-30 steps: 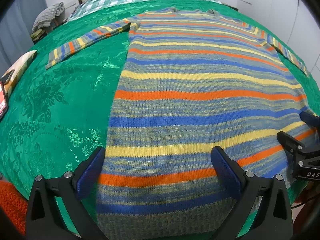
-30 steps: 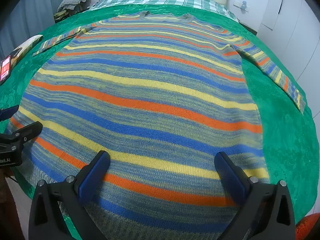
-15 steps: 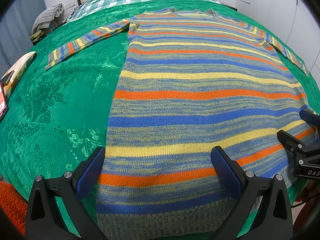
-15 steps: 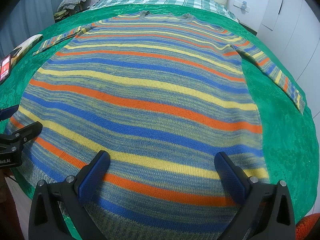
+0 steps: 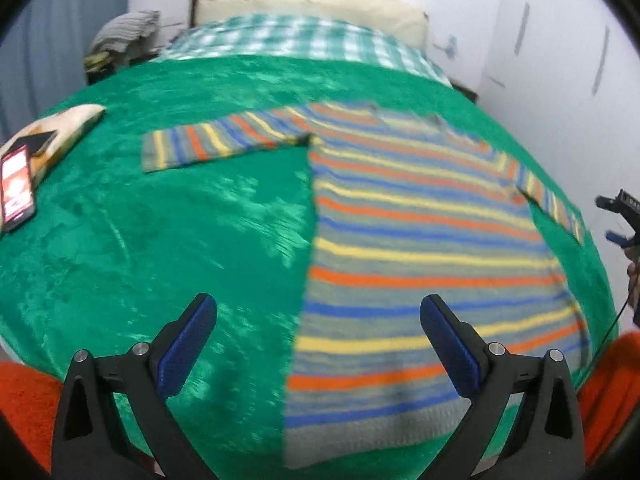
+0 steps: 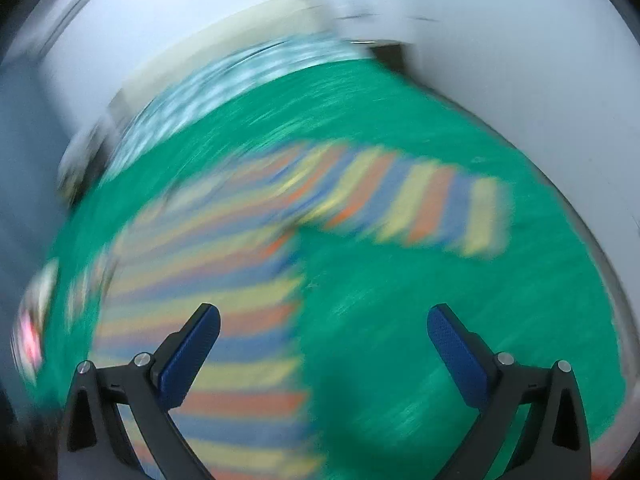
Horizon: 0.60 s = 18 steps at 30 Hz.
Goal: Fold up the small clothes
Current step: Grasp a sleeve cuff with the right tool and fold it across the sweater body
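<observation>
The left tool (image 5: 318, 330) is hanging with its blue-padded fingers spread wide and gripping nothing, above the near left edge of the striped sweater (image 5: 420, 256). The right tool (image 6: 324, 338) is likewise gaping wide and empty, straddling the sweater's right side edge; its view is heavily smeared. The sweater is lying flat on the green bedspread (image 5: 168, 240), both sleeves stretched outward, the hem nearest the tools. Farther out, a phone (image 5: 16, 188) is resting at the bedspread's left edge beside a cushion (image 5: 68, 124), and a checked blanket (image 5: 296, 40) is covering the far end of the bed.
</observation>
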### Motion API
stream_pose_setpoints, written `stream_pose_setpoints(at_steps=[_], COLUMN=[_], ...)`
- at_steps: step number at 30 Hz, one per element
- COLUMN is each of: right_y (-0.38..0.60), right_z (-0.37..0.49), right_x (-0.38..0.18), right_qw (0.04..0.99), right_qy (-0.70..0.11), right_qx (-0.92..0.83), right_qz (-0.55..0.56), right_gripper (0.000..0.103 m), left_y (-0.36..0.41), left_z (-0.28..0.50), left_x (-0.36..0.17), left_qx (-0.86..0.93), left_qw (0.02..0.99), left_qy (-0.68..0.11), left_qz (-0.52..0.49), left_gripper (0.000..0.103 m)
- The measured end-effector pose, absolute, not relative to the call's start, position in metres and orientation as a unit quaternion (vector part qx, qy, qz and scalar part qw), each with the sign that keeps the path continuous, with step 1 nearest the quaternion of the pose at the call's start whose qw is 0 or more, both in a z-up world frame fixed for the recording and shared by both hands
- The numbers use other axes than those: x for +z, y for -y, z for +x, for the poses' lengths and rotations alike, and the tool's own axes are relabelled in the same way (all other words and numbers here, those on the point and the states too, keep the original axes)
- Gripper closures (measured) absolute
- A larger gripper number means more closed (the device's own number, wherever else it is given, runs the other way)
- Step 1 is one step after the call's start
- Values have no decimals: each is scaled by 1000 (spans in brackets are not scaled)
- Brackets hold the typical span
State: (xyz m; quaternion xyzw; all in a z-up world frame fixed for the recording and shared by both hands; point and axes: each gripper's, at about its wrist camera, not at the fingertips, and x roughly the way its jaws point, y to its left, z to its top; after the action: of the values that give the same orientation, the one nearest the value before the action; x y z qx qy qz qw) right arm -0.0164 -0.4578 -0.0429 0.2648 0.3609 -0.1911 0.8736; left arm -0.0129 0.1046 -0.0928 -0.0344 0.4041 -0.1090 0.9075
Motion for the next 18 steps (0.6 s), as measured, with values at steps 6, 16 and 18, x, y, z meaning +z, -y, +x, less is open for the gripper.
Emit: stream_pose_setpoints(at_steps=[6, 16, 18], right_y=[588, 566, 555], right_z=[-9, 41, 47], right_x=[-97, -125, -108], right_qw=[761, 771, 784], right_qy=[-378, -469, -473], right_qx=[-233, -244, -266], right_qz=[472, 355, 302], right_gripper=[28, 101, 101], left_y=[-116, -112, -112], left_z=[1, 8, 7], left_x=[-114, -138, -139], left_qx=[-86, -73, -73], left_qw=[894, 876, 875], left_qy=[-435, -475, -476], left_qz=[-59, -50, -50], left_gripper=[1, 1, 1])
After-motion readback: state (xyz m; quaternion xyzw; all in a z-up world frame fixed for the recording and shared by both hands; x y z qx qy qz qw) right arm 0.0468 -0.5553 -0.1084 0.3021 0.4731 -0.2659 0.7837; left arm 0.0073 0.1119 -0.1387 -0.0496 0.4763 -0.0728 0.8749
